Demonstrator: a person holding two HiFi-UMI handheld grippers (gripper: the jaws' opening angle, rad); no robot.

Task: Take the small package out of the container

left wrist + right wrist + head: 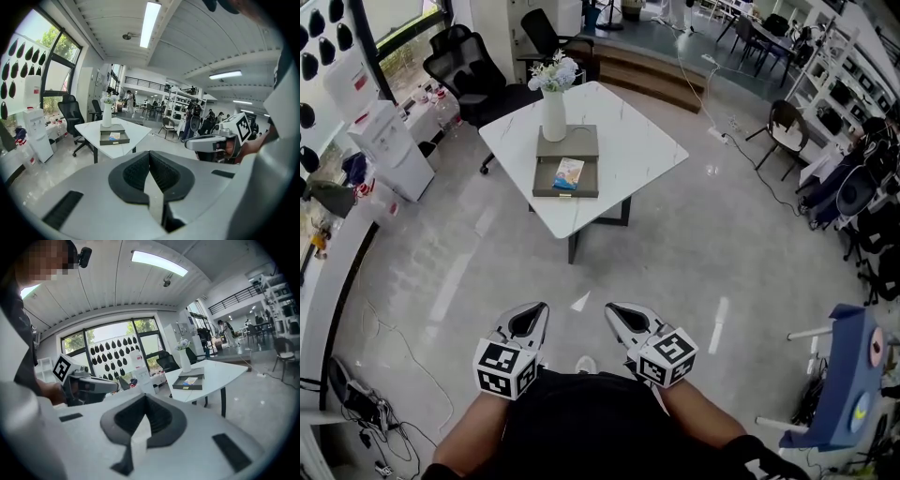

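Both grippers hang low, close against our body: we hold the left gripper point(528, 319) and the right gripper point(628, 316) side by side, each with its jaws pressed together on nothing. Well ahead, the small package point(568, 173) lies inside the container point(546, 191) on the white counter point(628, 150), with a vase point(554, 114) just behind it.

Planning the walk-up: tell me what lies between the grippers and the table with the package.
Head view: only bare grey floor separates the left gripper and right gripper, both shut, from the table.
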